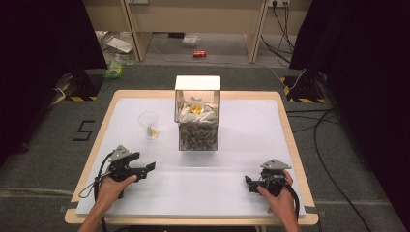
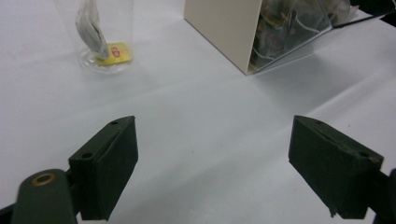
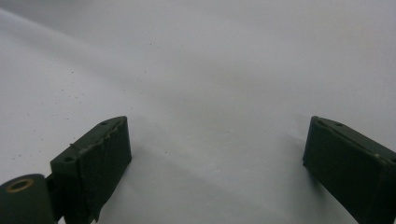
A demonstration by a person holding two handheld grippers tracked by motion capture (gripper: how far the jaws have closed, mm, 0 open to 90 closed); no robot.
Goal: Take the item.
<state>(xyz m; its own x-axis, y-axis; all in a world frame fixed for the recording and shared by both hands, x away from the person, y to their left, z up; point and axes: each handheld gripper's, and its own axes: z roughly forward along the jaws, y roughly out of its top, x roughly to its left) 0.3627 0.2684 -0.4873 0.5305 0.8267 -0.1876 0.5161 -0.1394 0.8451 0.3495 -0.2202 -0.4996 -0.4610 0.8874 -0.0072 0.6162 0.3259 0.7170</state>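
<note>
Hands rest low on the table (image 1: 232,193); left gripper (image 1: 145,168) and right gripper (image 1: 248,183) both gape, empty.

The high view looks forward and down from above the person's side onto the whole desk (image 1: 241,145), while the left gripper view skims low and close toward the cup (image 2: 105,42) and clear box (image 2: 261,32) it shares with it.
</note>
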